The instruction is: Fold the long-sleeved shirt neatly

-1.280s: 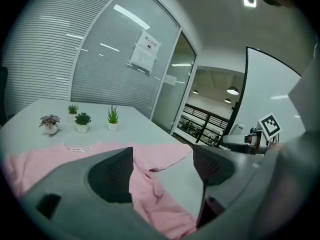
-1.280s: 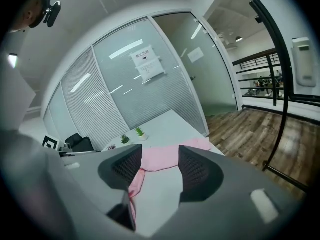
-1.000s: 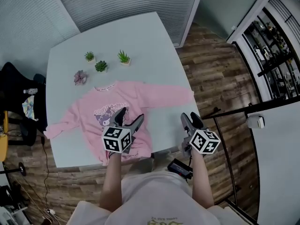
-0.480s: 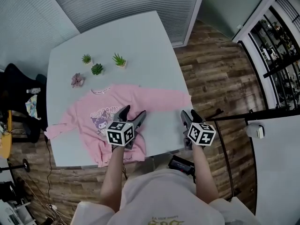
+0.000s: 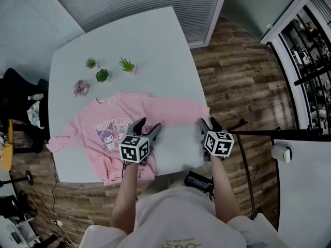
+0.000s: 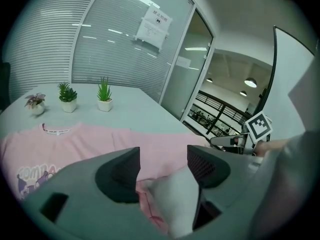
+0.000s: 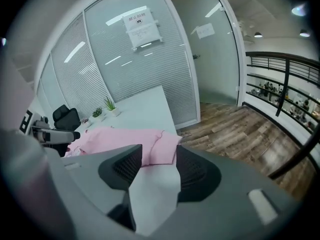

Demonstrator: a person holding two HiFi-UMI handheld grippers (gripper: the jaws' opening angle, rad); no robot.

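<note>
Pink long-sleeved shirt (image 5: 116, 123) lies flat, print up, on the white table (image 5: 155, 40). Hem is toward the person, and one sleeve (image 5: 181, 109) is stretched toward the table's right edge. Left gripper (image 5: 146, 126) is over the shirt's lower body near the hem (just right of the cartoon print). Its jaws have just been closing but are still well apart, with pink fabric showing between them and no pad pressing on it. Right gripper (image 5: 208, 123) is at the table's near right corner, just beside the sleeve cuff. Its jaws are apart, bare tabletop between them, gripping nothing.
</note>
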